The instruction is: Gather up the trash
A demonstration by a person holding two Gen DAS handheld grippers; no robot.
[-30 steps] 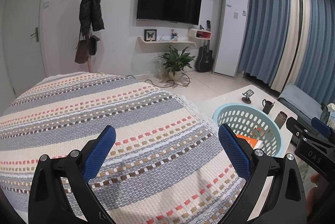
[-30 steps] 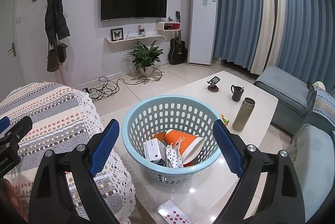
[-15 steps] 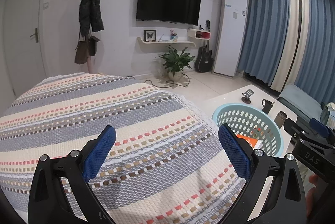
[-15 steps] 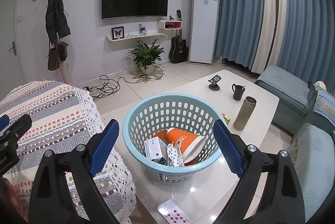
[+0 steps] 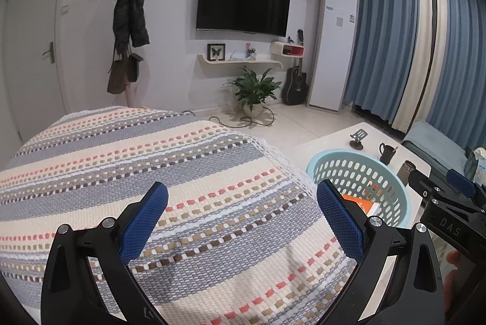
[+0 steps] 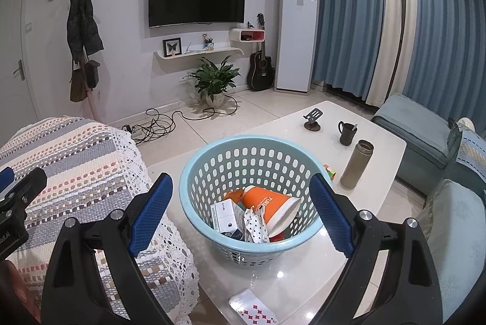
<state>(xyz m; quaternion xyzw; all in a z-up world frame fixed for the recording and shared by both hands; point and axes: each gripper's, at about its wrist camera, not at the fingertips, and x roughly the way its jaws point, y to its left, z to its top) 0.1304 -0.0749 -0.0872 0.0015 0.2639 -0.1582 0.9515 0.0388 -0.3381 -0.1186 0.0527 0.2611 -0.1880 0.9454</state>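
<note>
A light blue perforated basket (image 6: 212,160) stands on the white coffee table (image 6: 379,160); it also shows in the left wrist view (image 5: 391,182). Inside lie an orange paper cup (image 6: 267,202), a small white box (image 6: 224,214) and a patterned wrapper (image 6: 255,226). A playing card (image 6: 253,309) lies on the table in front of the basket. My right gripper (image 6: 241,217) is open and empty, above the basket's near side. My left gripper (image 5: 241,220) is open and empty over a striped woven cover (image 5: 136,160).
On the table behind the basket stand a metal flask (image 6: 355,164), a black mug (image 6: 347,133), a phone stand (image 6: 313,119) and a small colourful cube (image 6: 330,173). A blue sofa (image 6: 419,130) is on the right. Cables (image 6: 158,124) lie on the floor.
Both views have shifted very slightly; the basket sits a little lower and closer in the right wrist view. Both grippers stay open and empty.
</note>
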